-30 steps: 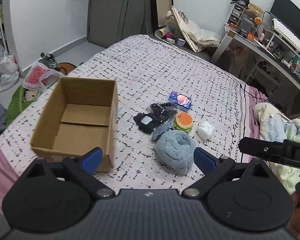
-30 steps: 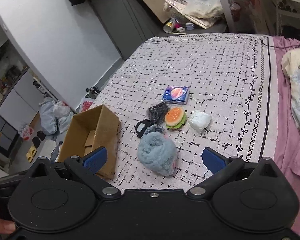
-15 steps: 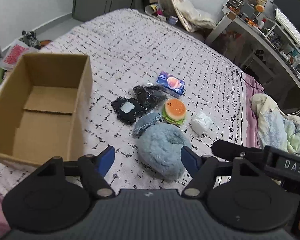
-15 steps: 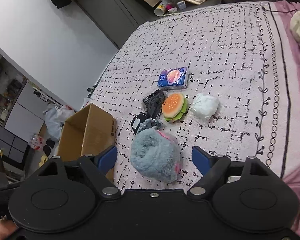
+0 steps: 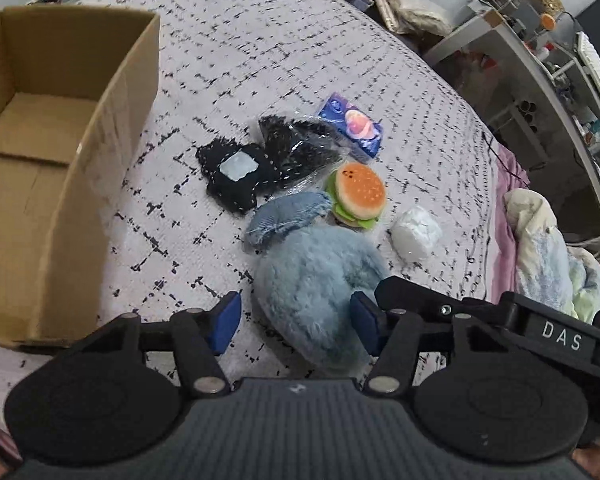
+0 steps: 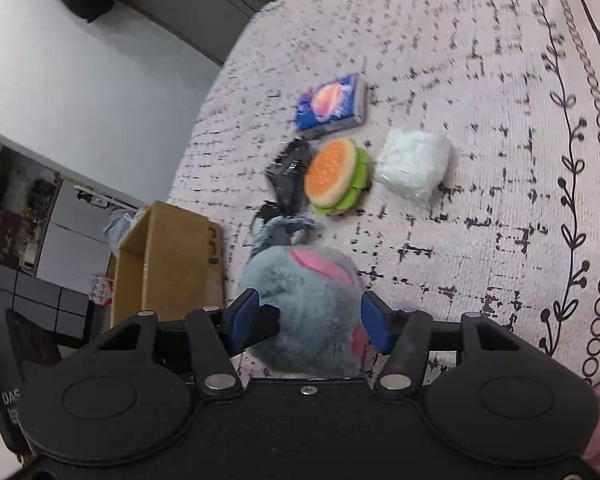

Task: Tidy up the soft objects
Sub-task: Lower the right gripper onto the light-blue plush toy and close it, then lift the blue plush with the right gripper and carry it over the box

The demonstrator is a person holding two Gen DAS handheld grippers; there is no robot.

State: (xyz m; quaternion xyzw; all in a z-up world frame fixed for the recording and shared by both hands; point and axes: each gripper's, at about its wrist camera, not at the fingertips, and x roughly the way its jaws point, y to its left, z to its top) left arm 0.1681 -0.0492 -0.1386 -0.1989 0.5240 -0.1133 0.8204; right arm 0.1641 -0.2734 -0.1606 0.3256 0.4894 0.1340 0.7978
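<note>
Approach is the change here: over the last second both grippers have dropped toward the blue plush toy (image 5: 320, 280), which now fills the lower centre of both wrist views where a second ago it sat well ahead of the fingers. The left gripper (image 5: 296, 318) has its jaws apart and narrower than before, the toy lying between the blue pads. The right gripper (image 6: 308, 322) likewise straddles the toy from the other side, jaws apart, pads beside the fur but not visibly pressing it. Nothing is gripped yet, I judge, so the task is only starting. The cardboard box (image 5: 112, 92) stands empty at the left of the left view. Above the toy on the bedspread (image 5: 260, 40) lie a burger plush (image 5: 358, 192), a white bundle (image 5: 416, 232), a denim piece (image 5: 288, 216), black pouches (image 5: 236, 172) and a blue packet (image 5: 352, 124).
</note>
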